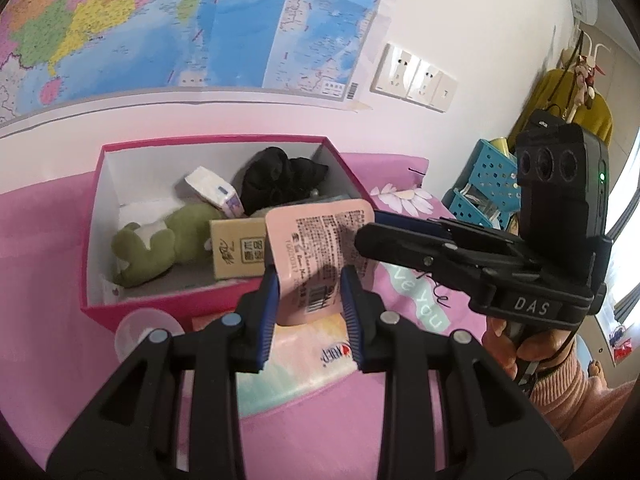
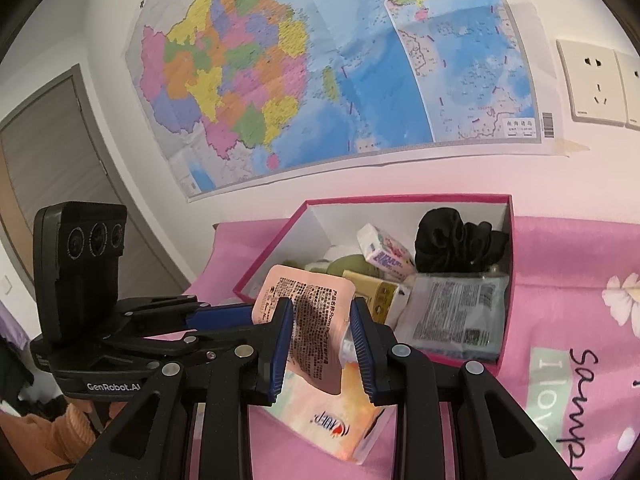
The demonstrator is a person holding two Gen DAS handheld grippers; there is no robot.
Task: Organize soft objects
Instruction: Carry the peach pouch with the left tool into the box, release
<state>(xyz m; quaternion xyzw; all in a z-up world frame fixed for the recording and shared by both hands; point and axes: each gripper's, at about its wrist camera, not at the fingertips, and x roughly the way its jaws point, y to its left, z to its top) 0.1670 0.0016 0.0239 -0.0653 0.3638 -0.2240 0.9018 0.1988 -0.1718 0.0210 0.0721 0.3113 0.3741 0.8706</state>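
Your left gripper (image 1: pixel 308 300) has its jaws around a pink sachet (image 1: pixel 320 248), which your right gripper (image 2: pixel 320 336) also brackets; whether either truly pinches it is hard to tell. You seem mid-transfer: next, carry the sachet toward twelve o'clock and release it over the pink box (image 1: pixel 96 216). Inside the box lie a green plush (image 1: pixel 148 244), black cloth (image 1: pixel 276 178), tissue pack (image 1: pixel 212 190), tan carton (image 1: pixel 236 250) and clear packet (image 2: pixel 452 312). A larger tissue pack (image 2: pixel 328 416) lies beneath.

Black grippers (image 1: pixel 308 300), blue ribbed pads (image 1: pixel 267 316), silver screws, peach sleeve (image 1: pixel 580 392)
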